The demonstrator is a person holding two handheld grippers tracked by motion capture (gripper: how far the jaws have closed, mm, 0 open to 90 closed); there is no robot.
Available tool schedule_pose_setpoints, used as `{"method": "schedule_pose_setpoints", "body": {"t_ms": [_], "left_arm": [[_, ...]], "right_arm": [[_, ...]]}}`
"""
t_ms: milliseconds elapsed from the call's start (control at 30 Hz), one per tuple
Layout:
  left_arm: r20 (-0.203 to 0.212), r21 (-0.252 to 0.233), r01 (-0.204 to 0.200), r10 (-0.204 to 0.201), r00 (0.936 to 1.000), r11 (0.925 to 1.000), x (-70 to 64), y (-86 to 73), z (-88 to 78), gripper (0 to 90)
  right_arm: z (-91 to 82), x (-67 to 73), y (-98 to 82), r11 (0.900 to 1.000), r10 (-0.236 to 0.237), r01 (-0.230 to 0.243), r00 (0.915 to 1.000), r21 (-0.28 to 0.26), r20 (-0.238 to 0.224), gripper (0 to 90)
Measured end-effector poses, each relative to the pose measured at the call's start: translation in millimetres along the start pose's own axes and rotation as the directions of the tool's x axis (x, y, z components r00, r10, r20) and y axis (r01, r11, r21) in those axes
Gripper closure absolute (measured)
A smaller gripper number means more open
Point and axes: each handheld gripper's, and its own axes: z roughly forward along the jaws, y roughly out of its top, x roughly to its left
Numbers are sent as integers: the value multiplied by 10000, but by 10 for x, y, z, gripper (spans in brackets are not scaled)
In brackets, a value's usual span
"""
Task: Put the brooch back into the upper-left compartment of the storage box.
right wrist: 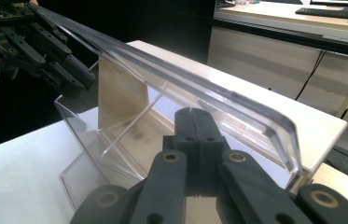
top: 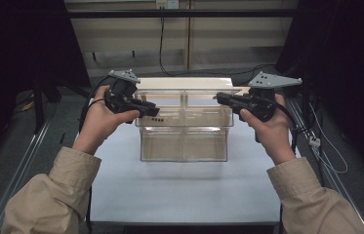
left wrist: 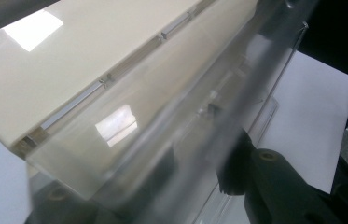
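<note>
1. A clear plastic box (top: 184,131) stands near the middle of the white counter (top: 179,190). It is the landmark for all positions below.
2. The box is divided: a partition runs down its middle, giving left and right compartments, and a lower front section sits ahead of a taller rear section. Nothing can be made out inside any compartment.
3. A clear lid (right wrist: 185,84) is hinged along the rear of the box and stands raised and tilted over the opening. In the left claw view the lid (left wrist: 162,116) crosses the picture diagonally.
4. A cream-coloured board (top: 184,83) lies directly behind the box, touching or just beside its rear wall; which one cannot be told.
5. The left claw (top: 152,111) is at the upper left corner of the box, held in the person's left hand (top: 102,119). Its jaws stand on either side of the lid edge, pinching the lid. In the right claw view this claw (right wrist: 76,77) is at the far end of the lid.
6. The right claw (top: 220,99) is at the upper right corner of the box, held in the right hand (top: 267,127). In its own view the right claw (right wrist: 194,126) has its jaws pressed together, just below the lid's near edge; contact with the lid cannot be told.
7. Both beige sleeves (top: 52,195) enter from the near side of the box.
</note>
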Motion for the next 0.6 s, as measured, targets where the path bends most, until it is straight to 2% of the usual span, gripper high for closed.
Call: {"method": "schedule_pose_setpoints", "body": {"t_ms": [333, 500, 600], "left_arm": [[313, -226, 128, -121, 9994, 9997, -81, -59, -79, 559], [539, -78, 140, -136, 9985, 9999, -109, -123, -83, 507], [542, -92, 128, -123, 9985, 9999, -124, -159, -88, 471]], "right_arm": [[-19, 4, -33, 10000, 0, 0, 10000, 70, -61, 900], [-30, 14, -55, 9999, -12, 13, 9999, 134, -111, 900], [-34, 21, -72, 9999, -21, 23, 9999, 147, -153, 900]]}}
